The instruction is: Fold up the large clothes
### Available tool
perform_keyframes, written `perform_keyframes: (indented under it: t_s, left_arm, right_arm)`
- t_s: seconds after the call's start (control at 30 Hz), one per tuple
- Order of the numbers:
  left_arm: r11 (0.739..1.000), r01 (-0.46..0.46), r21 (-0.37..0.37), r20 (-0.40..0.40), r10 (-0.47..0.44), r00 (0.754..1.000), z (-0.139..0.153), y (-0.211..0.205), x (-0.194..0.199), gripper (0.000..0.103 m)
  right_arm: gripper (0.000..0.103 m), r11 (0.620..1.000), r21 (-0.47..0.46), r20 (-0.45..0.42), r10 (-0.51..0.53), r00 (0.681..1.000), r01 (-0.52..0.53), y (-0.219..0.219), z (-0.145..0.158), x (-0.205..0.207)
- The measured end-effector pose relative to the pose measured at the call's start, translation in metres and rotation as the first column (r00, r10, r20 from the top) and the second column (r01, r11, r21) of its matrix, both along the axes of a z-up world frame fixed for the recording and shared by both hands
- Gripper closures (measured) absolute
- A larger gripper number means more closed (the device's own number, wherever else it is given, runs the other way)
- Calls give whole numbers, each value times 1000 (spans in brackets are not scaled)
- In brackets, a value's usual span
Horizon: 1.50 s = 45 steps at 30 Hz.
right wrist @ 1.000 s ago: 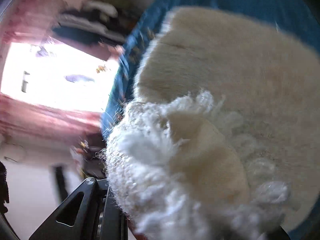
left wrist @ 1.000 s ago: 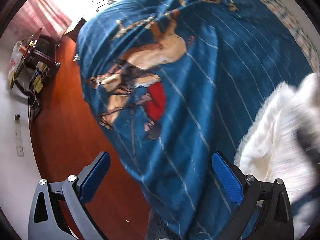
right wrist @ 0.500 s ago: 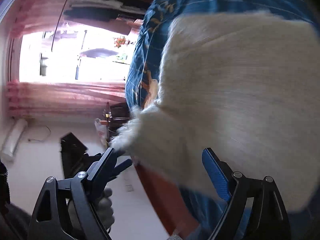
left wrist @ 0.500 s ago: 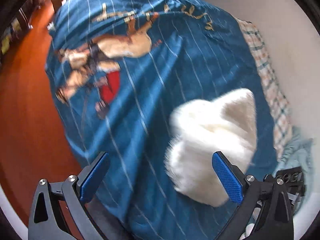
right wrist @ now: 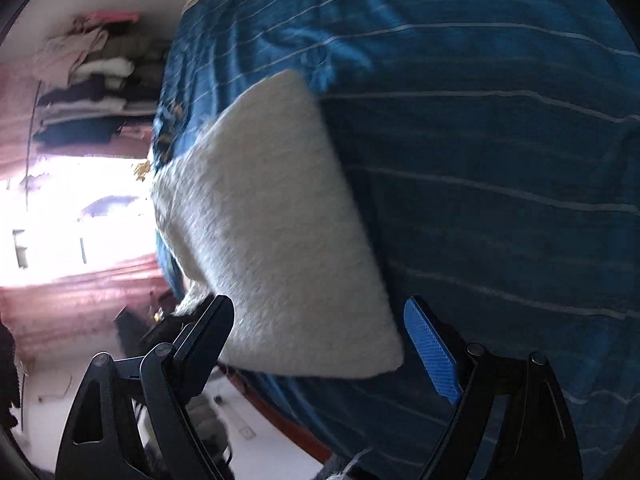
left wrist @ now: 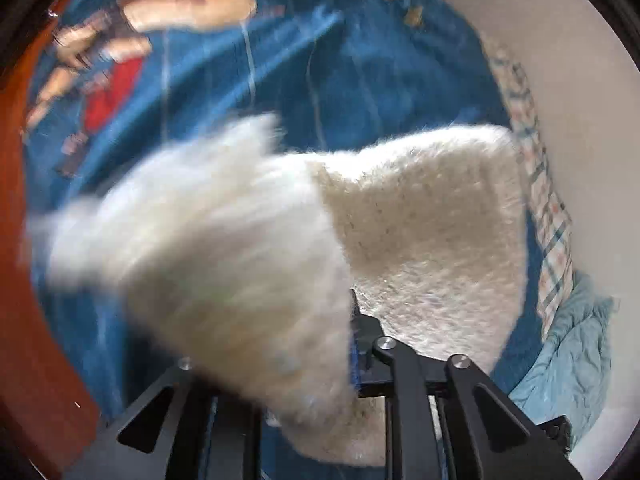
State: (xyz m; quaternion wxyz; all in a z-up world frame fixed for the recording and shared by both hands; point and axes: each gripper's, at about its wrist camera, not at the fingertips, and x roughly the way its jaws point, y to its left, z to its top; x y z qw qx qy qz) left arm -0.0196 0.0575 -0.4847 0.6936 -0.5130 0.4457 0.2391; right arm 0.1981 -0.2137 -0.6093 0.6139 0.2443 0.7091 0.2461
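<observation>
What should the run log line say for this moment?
left claw: shut on fluffy white knitted garment | right claw: open, empty | surface: blue striped bedspread

Looked like a home bedroom: bed under a blue striped blanket [right wrist: 480, 140] with a printed figure, checked sheet [left wrist: 548, 216] along the wall, folded clothes [right wrist: 92, 92] stacked on shelves, pink curtains [right wrist: 80, 304] beside a bright window [right wrist: 72, 216].

fleece garment [left wrist: 192, 240] motion-blurred, hiding left gripper [left wrist: 312, 364] fingertips
</observation>
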Motion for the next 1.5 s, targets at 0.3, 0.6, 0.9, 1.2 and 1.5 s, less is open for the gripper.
perform_keyframes:
  t_s: [0.3,0.6,0.9,1.2,1.5]
  left_arm:
    - [1000,22,15,-99,-20,995,-16,2,-22,85]
    - [982,141,122,-236,-110,966,28,-4,-36,44]
    - [845,359,396,-367,-212,906,77,0,20,14]
    - [861,439,256,-367,-333,869,-10,21,106,14]
    - [957,177,231,-304,-101,947,47,8,-54,14]
  right_arm:
    - [26,992,-21,103,123,987,-121,22,32,11]
    - [63,914,-262,-54,306,951,-309,101,-31,39]
    - [62,946,-191,78,280,957,-261,110,38,74]
    - [60,882,-357,15,335,942,-308,155,-9,101]
    - [19,979,63,-43,198,979,-195,6,-8,89]
